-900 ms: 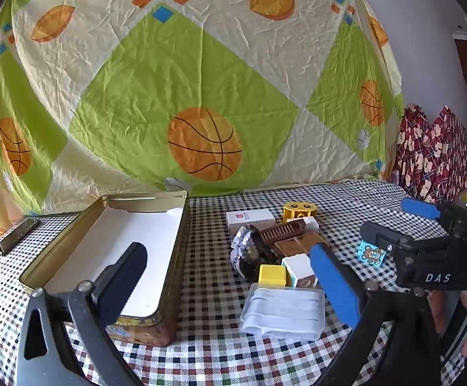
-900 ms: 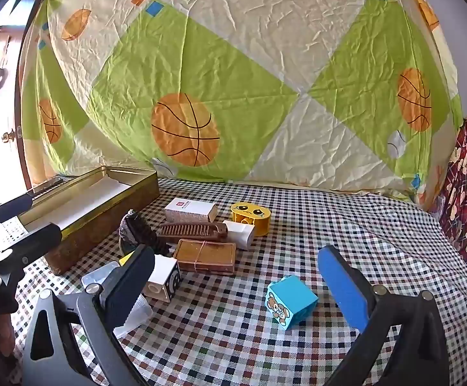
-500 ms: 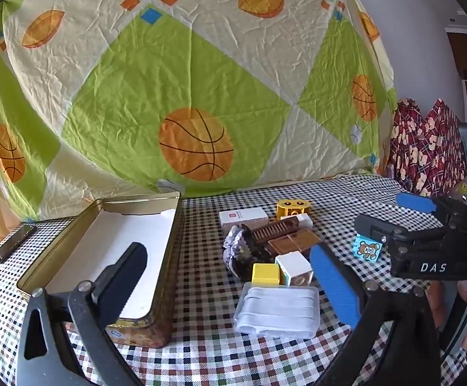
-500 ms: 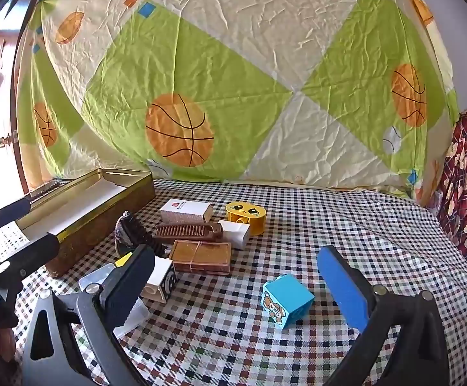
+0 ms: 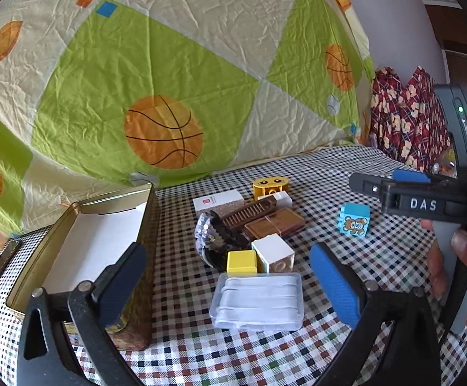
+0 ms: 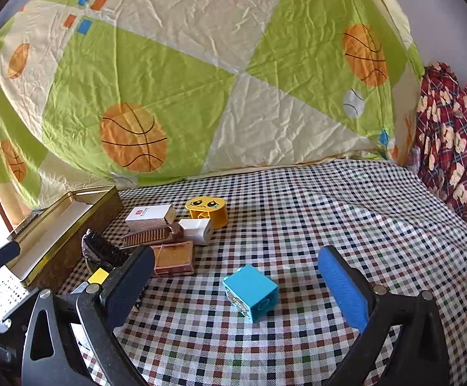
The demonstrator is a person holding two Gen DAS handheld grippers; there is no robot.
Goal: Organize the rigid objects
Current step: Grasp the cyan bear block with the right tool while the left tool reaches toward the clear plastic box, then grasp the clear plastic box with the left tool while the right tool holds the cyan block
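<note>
My left gripper (image 5: 230, 281) is open, hovering over a clear plastic case (image 5: 258, 302) on the checked tablecloth. Just beyond lie a yellow block (image 5: 241, 261), a white block (image 5: 273, 252), a dark brush (image 5: 220, 236), a brown comb (image 5: 249, 212) and a brown flat box (image 5: 275, 223). The open gold tin (image 5: 82, 247) stands to the left. My right gripper (image 6: 236, 284) is open too, with the blue bear block (image 6: 251, 291) on the cloth between its fingers, untouched. That block (image 5: 354, 218) also shows in the left wrist view.
A white carton (image 6: 150, 215), a white adapter (image 6: 198, 230) and a yellow face block (image 6: 207, 210) lie further back. A basketball-print sheet (image 6: 201, 80) hangs behind the table. Red patterned fabric (image 6: 452, 135) sits at the right. A dark phone (image 5: 3, 259) lies left of the tin.
Both grippers have moved forward toward the objects; the blue block now lies between the right gripper's fingers. Both have stayed open.
</note>
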